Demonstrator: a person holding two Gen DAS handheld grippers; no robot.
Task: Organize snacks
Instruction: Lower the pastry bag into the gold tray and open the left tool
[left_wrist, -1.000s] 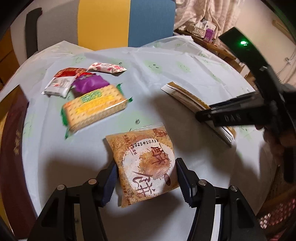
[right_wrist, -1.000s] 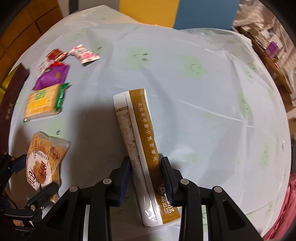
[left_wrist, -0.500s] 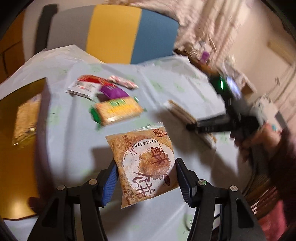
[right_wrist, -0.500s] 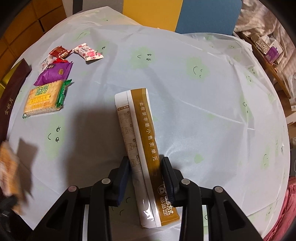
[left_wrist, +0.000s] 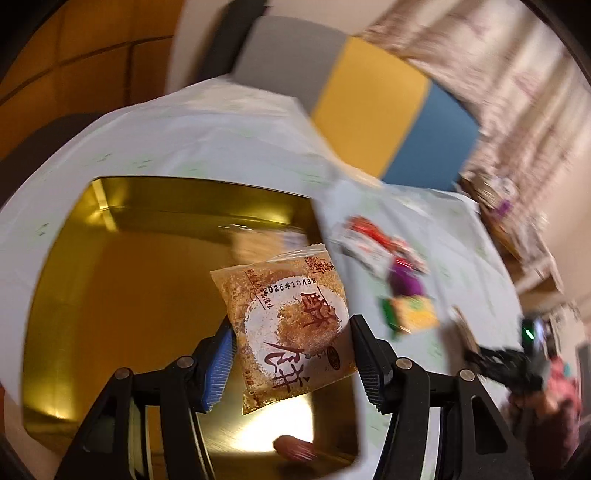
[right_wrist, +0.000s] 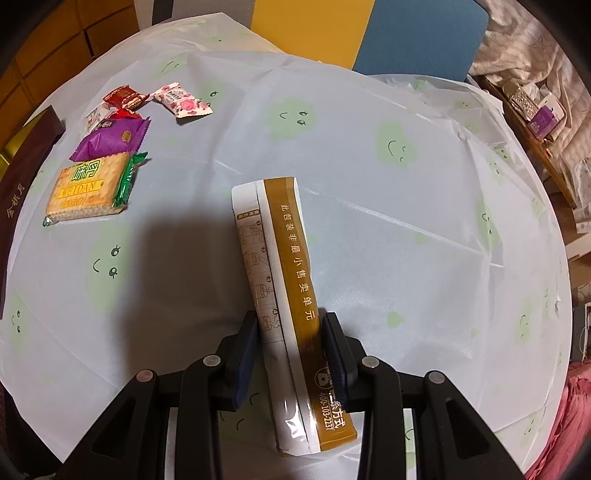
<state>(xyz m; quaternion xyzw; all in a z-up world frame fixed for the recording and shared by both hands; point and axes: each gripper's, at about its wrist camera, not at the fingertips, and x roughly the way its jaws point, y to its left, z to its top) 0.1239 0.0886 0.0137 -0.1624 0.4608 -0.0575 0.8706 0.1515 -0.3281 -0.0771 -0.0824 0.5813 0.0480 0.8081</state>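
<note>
**Two snack packets in grip, one over the gold tin**

From my remote station I record the following. In the left wrist view, my left gripper (left_wrist: 291, 354) is clamped on a brown pastry packet (left_wrist: 288, 321) with red characters and a printed date; both pads press its side edges, and it sits at lower centre of the frame. Behind the packet, filling the left half of the frame, lies the gold tin (left_wrist: 110, 295), its lining bright and reflective. The packet is held in front of the tin's right portion; whether it touches the tin floor I cannot tell. The view is blurred, so finer detail on the tin is uncertain.

In the right wrist view, my right gripper (right_wrist: 291, 354) is closed on a long gold-and-white box (right_wrist: 284, 280) near its lower end, with both pads against the box's long sides. The box runs from centre frame to the bottom edge, above the pale tablecloth (right_wrist: 406, 258) printed with green smiling faces.

At upper left of the right view a cluster of snacks rests on the cloth: a yellow cracker pack (right_wrist: 85, 188), a purple packet (right_wrist: 110, 140) touching its upper edge, a red packet (right_wrist: 123, 96) and a pink floral packet (right_wrist: 183, 100). A dark brown lid (right_wrist: 22, 170) lies along the left edge.

In the left view, the right gripper (left_wrist: 495, 363) appears at the far right edge, blurred.
</note>
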